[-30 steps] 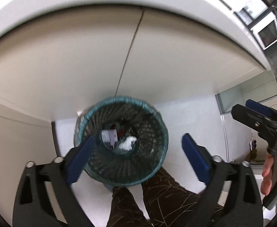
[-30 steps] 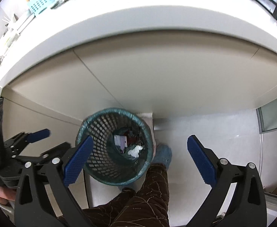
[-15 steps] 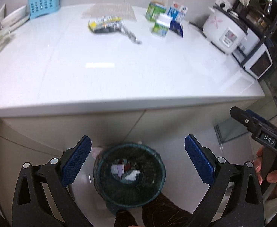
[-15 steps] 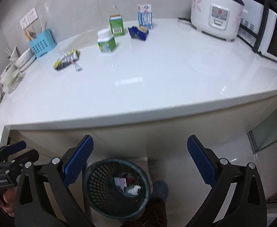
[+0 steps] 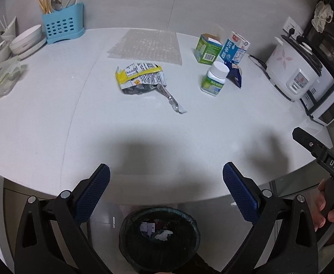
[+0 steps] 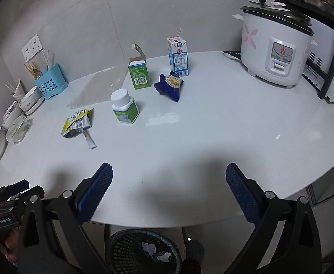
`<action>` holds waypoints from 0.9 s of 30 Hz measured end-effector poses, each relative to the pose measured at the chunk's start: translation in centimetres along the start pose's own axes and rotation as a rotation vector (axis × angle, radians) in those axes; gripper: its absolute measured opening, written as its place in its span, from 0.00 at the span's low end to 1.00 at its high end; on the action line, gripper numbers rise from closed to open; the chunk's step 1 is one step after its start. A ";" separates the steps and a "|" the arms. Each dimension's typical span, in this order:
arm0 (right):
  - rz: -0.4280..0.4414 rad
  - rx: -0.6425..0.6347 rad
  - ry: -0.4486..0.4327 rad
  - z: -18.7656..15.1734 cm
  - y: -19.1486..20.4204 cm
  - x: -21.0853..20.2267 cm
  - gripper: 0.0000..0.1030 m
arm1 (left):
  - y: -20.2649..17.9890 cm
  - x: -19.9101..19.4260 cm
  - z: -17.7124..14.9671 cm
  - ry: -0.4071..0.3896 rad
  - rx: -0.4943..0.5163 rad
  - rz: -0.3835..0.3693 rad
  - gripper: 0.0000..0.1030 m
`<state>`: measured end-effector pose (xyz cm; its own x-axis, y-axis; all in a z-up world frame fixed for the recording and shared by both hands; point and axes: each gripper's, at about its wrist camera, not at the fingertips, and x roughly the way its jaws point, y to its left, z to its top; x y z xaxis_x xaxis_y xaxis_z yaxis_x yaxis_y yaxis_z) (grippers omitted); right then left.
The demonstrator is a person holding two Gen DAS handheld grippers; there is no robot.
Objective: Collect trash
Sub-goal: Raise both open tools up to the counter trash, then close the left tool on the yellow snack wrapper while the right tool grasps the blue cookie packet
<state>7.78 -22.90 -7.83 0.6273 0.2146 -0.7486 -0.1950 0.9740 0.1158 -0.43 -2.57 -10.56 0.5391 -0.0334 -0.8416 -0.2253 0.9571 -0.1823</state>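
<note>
A crumpled yellow snack wrapper (image 5: 140, 77) (image 6: 77, 123) lies mid-counter with a torn strip (image 5: 171, 99) beside it. Farther right stand a white-capped green bottle (image 5: 215, 78) (image 6: 124, 106), an opened green carton (image 5: 207, 49) (image 6: 139, 74), a blue milk carton (image 5: 235, 48) (image 6: 178, 56) and a folded dark blue wrapper (image 5: 235, 75) (image 6: 170, 85). The mesh trash bin (image 5: 159, 237) (image 6: 144, 251) sits on the floor under the counter edge, with scraps inside. My left gripper (image 5: 165, 194) and right gripper (image 6: 169, 193) both hover open and empty over the near edge.
A sheet of bubble wrap (image 5: 146, 45) lies at the back. A blue utensil caddy (image 5: 62, 24), stacked bowls (image 5: 26, 41) and a crumpled plastic bag (image 5: 3, 75) sit at the left. A rice cooker (image 6: 274, 48) and a microwave (image 5: 324, 100) stand at the right.
Both grippers have lifted from looking down into the bin to facing the counter top. The bin has dropped to the bottom of both views; the jaws stayed open.
</note>
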 end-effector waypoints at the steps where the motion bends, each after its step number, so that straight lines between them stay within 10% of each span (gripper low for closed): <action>1: 0.007 -0.009 0.001 0.8 -0.1 0.7 0.93 | 0.0 0.4 0.6 0.002 -0.005 0.010 0.94; 27: 0.086 0.034 0.283 15.2 -3.1 17.7 0.92 | 4.1 11.5 12.8 0.057 -0.219 0.192 0.94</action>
<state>30.90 -21.03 -11.51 0.3739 0.2724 -0.8866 -0.2105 0.9559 0.2050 15.24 4.66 -14.47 0.4242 0.1203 -0.8975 -0.4917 0.8629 -0.1167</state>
